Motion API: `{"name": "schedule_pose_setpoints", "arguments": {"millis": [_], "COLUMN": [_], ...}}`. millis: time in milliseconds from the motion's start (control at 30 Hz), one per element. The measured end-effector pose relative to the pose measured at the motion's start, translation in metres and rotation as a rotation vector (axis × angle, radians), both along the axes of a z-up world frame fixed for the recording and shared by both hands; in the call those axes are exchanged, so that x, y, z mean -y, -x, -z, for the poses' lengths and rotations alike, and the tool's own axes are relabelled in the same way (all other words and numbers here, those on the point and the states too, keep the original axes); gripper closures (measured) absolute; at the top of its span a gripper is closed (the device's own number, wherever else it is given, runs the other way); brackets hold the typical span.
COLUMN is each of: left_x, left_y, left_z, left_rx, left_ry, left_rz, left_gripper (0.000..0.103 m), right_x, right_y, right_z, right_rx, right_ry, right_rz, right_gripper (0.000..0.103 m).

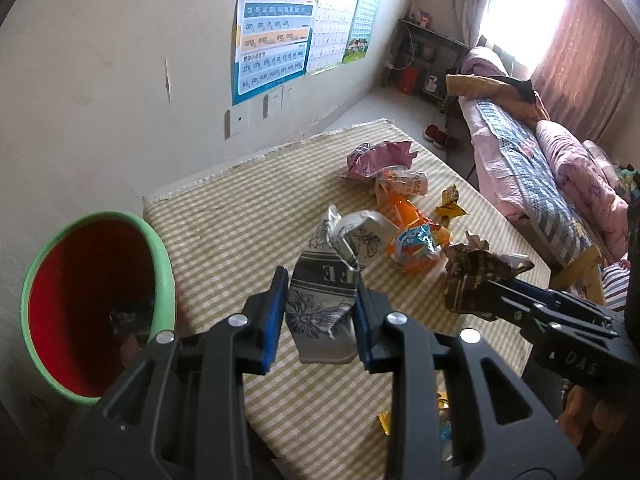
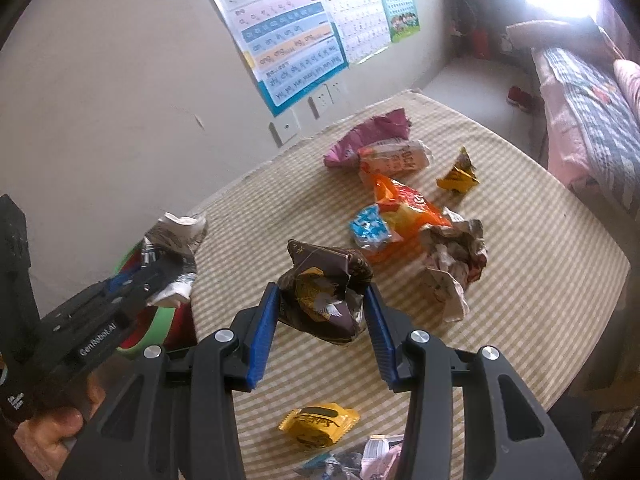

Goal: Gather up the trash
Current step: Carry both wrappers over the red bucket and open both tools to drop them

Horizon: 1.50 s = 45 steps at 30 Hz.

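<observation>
My left gripper (image 1: 320, 292) is shut on a crumpled grey-and-white printed wrapper (image 1: 324, 300), held above the striped table (image 1: 224, 220); the same wrapper (image 2: 172, 252) shows at the left of the right wrist view. To its left stands the trash bin (image 1: 36, 304), red inside with a green rim, a dark scrap at its bottom. My right gripper (image 2: 322, 296) is shut on a brown-and-gold wrapper (image 2: 320, 300), lifted off the table; it appears at the right of the left wrist view (image 1: 472, 276). More wrappers lie mid-table: orange (image 2: 404, 208), pink (image 2: 368, 136), white crumpled (image 2: 452, 264).
A small yellow wrapper (image 2: 458, 172) lies far right, another yellow packet (image 2: 320, 424) near the front edge beside silver scraps (image 2: 360, 460). The wall with posters (image 1: 276, 28) runs along the table's left. A bed (image 1: 540, 160) stands to the right.
</observation>
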<state>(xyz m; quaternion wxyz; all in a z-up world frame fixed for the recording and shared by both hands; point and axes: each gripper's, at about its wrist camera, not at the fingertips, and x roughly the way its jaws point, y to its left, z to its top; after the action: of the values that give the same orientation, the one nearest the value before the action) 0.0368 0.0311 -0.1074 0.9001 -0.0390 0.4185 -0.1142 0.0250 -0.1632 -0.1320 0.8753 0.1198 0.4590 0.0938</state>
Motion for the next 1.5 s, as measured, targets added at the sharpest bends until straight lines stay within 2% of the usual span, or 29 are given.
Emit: {"name": "schedule_pose_setpoints", "arguments": {"millis": [300,500,900,1500], "left_x": [-0.011,-0.023,-0.060,-0.124], "left_y": [0.007,0.006,-0.001,0.007], "left_z": [-0.009,-0.005,0.006,-0.002], "left_rx": [0.048,0.044,0.019,0.054], "left_ry": [0.005,0.006,-0.007,-0.065], "left_rz": [-0.020,-0.047,-0.143,-0.308], "left_gripper": [0.074,0.074,0.074,0.073], "right_x": [-0.018,-0.026,-0.032,-0.051], "right_y": [0.002,0.001,0.001,0.001], "right_z": [-0.009,-0.007,-0.003,0.003], "right_rx": [0.011,-0.001,-0.013,-0.027], "right_ry": [0.024,0.030,0.035,0.017], "right_rz": [-0.038,-0.049,-0.061,-0.110], "right_gripper": [0.061,0.061,0.061,0.061]}}
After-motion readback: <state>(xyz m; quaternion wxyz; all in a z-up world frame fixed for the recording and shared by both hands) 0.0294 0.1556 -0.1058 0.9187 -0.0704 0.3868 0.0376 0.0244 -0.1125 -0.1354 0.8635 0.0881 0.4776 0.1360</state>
